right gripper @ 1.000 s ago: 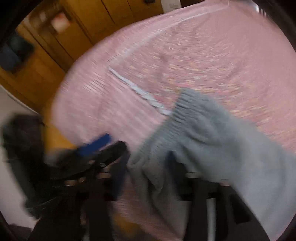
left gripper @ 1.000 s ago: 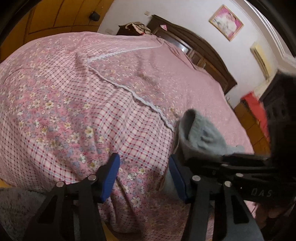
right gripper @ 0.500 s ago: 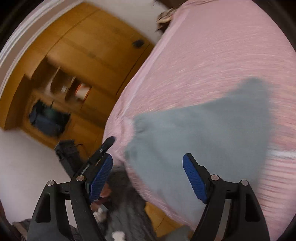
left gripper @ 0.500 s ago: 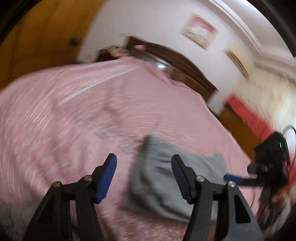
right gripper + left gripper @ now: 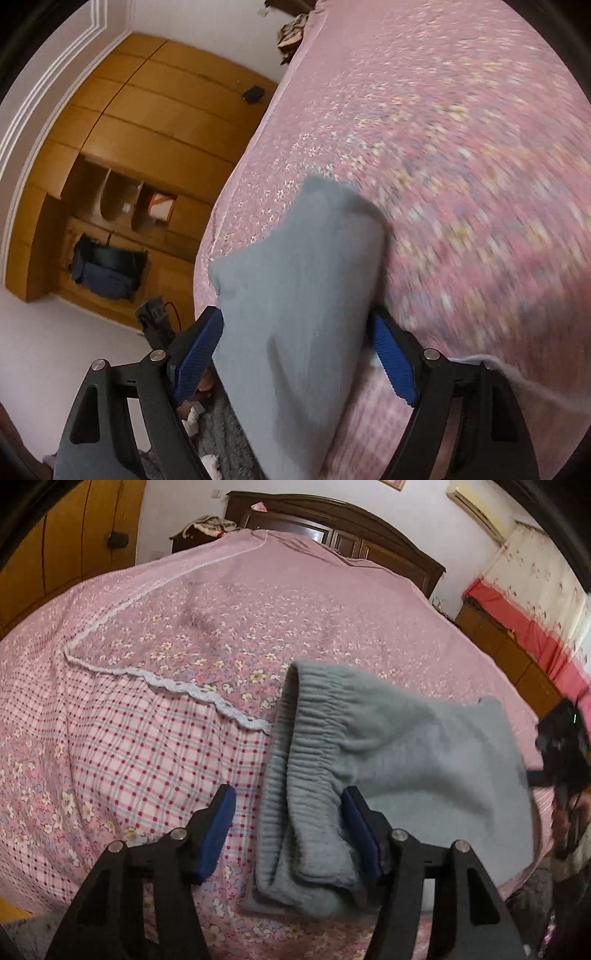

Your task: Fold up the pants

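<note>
Grey sweatpants [image 5: 406, 746] lie folded on the pink flowered bedspread [image 5: 221, 609], close to the bed's near edge, elastic waistband to the left. My left gripper [image 5: 290, 830] hovers open over the waistband end; a fold of the waistband sits between its blue pads, the right pad beside the cloth without pinching it. In the right wrist view the same pants [image 5: 303, 295] run away from the camera. My right gripper [image 5: 295, 358] stands open and wide, with the cloth's near end between its pads and neither pad pressing on it.
A white lace seam [image 5: 184, 690] crosses the bedspread left of the pants. A dark wooden headboard [image 5: 332, 528] stands at the far end. A wooden wardrobe [image 5: 147, 129] lines the wall beside the bed, with a grey rug [image 5: 221, 435] on the floor below the bed's edge.
The right gripper's jaws spread wider and let go of the grey cloth, which now lies flat on the bed. Both views have swung; the left gripper has come up over the waistband.
</note>
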Demonstrator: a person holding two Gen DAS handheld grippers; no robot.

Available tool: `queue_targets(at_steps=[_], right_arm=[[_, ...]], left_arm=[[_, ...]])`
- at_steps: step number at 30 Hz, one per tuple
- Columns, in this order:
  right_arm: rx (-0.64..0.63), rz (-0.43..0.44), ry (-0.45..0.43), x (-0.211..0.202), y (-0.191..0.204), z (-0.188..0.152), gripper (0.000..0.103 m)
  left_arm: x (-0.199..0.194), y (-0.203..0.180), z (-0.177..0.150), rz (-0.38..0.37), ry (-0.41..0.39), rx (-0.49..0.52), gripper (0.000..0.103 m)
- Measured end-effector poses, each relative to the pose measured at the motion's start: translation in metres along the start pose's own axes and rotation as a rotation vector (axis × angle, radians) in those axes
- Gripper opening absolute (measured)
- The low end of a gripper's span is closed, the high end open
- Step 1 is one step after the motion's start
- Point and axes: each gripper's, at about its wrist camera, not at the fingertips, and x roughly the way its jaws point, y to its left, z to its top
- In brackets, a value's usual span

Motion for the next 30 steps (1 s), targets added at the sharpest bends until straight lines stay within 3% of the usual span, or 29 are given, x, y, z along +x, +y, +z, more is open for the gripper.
queue_targets(at_steps=[1,2,3,5,8,10,15,17,19,20,22,25,28,30], right_arm=[[0.001,0.01,-0.001,0.004,-0.002,0.006,0.08],[0.022,0.036,-0.006,0.008,-0.005,0.011,0.068],[0.059,0.06,-0.003,0.011,-0.01,0.015,0.042],[0.115,0.074,0.022,0.02,-0.018,0.02,0.015],[0.072,0.049,0.016,0.011,-0.008,0.027,0.013],[0.035,0.073,-0.002,-0.008,0.004,0.033,0.013],[0.001,-0.003,0.014,-0.068,0.009,0.051,0.013],[0.022,-0.066,0.034,-0.091,-0.003,0.056,0.013],[0.063,-0.15,0.027,-0.117,-0.027,0.06,0.013],[0.088,-0.157,0.019,-0.129,-0.04,0.058,0.013],[0.137,-0.161,0.032,-0.141,-0.067,0.057,0.015],[0.186,-0.199,0.068,-0.141,-0.099,0.054,0.035],[0.244,-0.118,-0.031,-0.156,-0.118,0.047,0.046],[0.205,-0.122,-0.092,-0.176,-0.111,0.04,0.069]], left_arm=[[-0.001,-0.002,0.0,0.009,-0.007,0.01,0.064],[-0.002,-0.004,-0.001,0.011,-0.01,0.014,0.064],[0.004,-0.009,0.001,0.01,-0.013,0.015,0.064],[0.004,-0.007,0.001,-0.002,-0.015,0.004,0.064],[-0.009,-0.004,-0.008,-0.024,-0.032,-0.01,0.064],[-0.019,0.0,-0.014,-0.041,-0.048,0.001,0.064],[-0.041,-0.007,-0.023,-0.163,-0.078,0.066,0.075],[-0.048,-0.023,-0.025,-0.219,-0.095,0.129,0.076],[-0.053,-0.044,-0.03,-0.179,-0.115,0.212,0.076],[-0.054,-0.051,-0.033,-0.16,-0.12,0.247,0.075],[-0.057,-0.058,-0.036,-0.196,-0.114,0.262,0.075],[-0.053,-0.065,-0.034,-0.219,-0.089,0.265,0.075],[-0.044,-0.074,-0.022,-0.204,-0.068,0.262,0.075],[-0.043,-0.082,-0.014,-0.196,-0.065,0.253,0.075]])
